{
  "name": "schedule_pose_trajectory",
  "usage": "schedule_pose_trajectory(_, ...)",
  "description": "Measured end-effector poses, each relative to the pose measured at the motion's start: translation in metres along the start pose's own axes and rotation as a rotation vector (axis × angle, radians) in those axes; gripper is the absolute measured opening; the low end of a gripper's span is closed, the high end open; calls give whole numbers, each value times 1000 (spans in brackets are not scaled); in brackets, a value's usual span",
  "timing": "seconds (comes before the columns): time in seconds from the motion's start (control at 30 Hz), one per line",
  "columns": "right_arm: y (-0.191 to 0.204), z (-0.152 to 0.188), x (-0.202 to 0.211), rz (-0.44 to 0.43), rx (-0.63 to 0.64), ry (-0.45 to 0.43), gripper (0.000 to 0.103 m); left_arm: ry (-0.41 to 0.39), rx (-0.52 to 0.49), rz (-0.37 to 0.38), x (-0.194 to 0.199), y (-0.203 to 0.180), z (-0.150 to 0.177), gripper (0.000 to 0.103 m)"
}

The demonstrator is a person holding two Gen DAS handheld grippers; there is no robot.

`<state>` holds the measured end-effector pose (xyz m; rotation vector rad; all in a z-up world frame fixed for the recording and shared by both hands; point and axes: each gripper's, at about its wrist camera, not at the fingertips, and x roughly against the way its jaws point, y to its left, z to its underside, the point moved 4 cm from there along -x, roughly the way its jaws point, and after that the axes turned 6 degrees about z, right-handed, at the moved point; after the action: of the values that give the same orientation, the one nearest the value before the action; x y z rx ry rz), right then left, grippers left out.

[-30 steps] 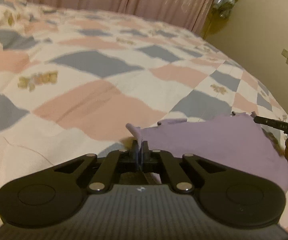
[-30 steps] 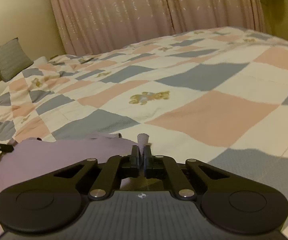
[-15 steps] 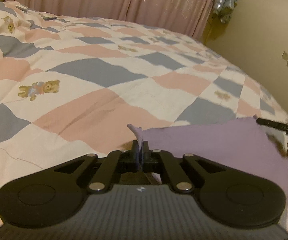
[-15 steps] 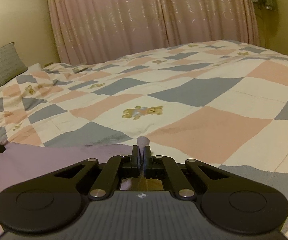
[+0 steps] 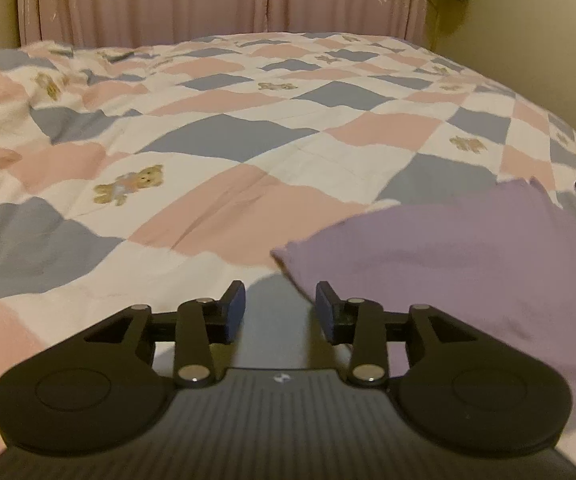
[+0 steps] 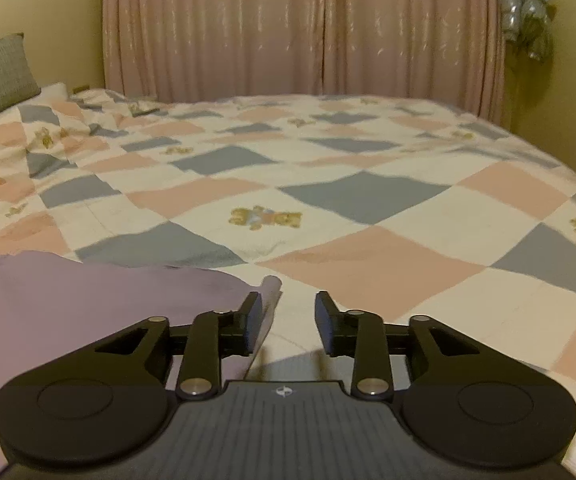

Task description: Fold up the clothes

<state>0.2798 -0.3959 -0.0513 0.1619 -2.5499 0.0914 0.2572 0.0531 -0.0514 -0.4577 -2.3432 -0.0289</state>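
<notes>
Left wrist view: left gripper (image 5: 280,312) and right gripper (image 6: 288,322) have released the purple cloth (image 5: 467,256)

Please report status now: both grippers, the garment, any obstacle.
Left gripper open, empty. Right gripper open, empty. Purple garment lying on quilt. No obstacle seen.

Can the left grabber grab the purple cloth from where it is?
Probably yes. The left gripper is open, and the purple cloth lies on the quilt just ahead to its right, with nothing between them.
</notes>
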Motion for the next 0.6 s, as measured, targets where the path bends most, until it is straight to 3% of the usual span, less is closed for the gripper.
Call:
schedule_pose_trajectory(0.17,9,14,47,-21,-10,-26,41,2,-66,33,24,-28,21,43)
schedule_pose_trajectory(0.43,12,53,104,-48,-109,-29,46,5,-172,85,62,-72,56,44)
schedule_pose_trajectory(0.6,17,78,112,-45,-126,1,47,42,-257,132,53,-91,72,44)
